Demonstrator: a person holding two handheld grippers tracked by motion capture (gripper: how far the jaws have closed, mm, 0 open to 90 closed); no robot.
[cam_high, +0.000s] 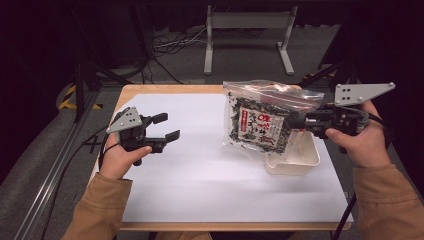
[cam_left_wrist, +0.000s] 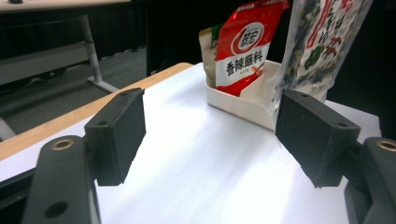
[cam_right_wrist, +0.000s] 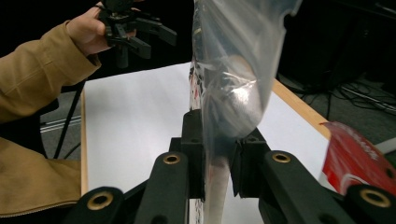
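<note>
My jaws black, brass rivets. Bag (cam_high: 260, 122) in my right gripper (cam_high: 300, 121): clear plastic, dark green-black flecks, white label, red print. Tub (cam_high: 305, 160) at tabletop's right edge: white. Packet (cam_left_wrist: 245, 51) in tub: red, white band, black characters. Paper (cam_high: 200, 165) white; tabletop (cam_high: 165, 88) light wood. Sleeves (cam_high: 95, 210) tan.

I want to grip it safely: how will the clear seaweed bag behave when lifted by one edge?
Probably floppy: the seaweed bag hangs from the right hand-held gripper, which pinches its edge, and its film creases in the right gripper view. Likely light for its size, since one edge pinch carries it. The glossy plastic may slip.
</note>
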